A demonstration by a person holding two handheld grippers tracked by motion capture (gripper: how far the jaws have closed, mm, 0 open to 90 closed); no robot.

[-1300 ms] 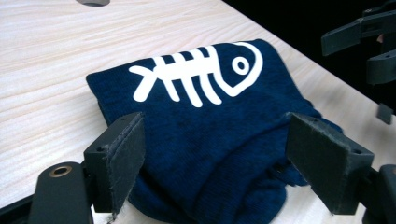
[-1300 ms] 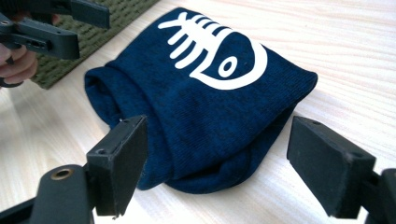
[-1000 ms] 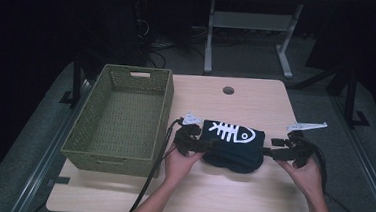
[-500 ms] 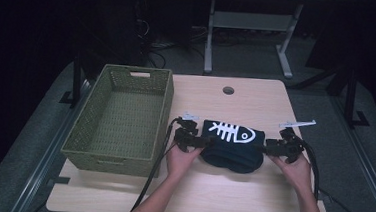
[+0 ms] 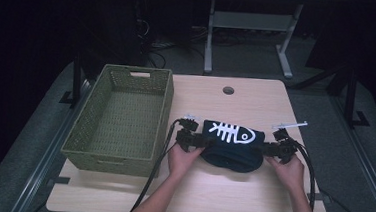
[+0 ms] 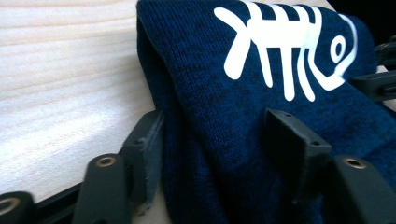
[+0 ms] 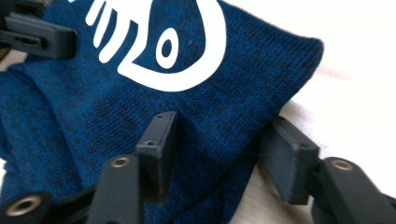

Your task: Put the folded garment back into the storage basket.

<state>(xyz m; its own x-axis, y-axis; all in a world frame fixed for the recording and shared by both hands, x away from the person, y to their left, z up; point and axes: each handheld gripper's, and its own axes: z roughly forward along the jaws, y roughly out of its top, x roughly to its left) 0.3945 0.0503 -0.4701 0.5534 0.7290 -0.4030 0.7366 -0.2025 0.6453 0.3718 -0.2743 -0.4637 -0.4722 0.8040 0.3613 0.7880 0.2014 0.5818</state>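
Note:
A folded dark blue knit garment (image 5: 233, 144) with a white fish-skeleton print lies on the wooden table (image 5: 219, 198), just right of the basket. My left gripper (image 5: 199, 140) is at its left end. In the left gripper view the gripper (image 6: 215, 149) has just been closing, and its pads (image 6: 149, 144) press a thick fold of the blue knit (image 6: 219, 84) between them. My right gripper (image 5: 269, 150) is at the right end. In the right gripper view that gripper (image 7: 217, 149) has likewise been closing, and it pinches the garment's edge (image 7: 140, 88) between its pads (image 7: 161, 140).
An empty olive woven basket (image 5: 167, 115) stands on the table's left half, close to my left hand. A round cable hole (image 5: 228, 90) sits near the far edge. Cables trail from both grippers toward the front edge. Bare tabletop lies in front of and behind the garment.
Both grippers have sunk a little onto the garment's ends, the right one moving inward, and their jaws have narrowed onto the cloth. The garment has stayed in place.

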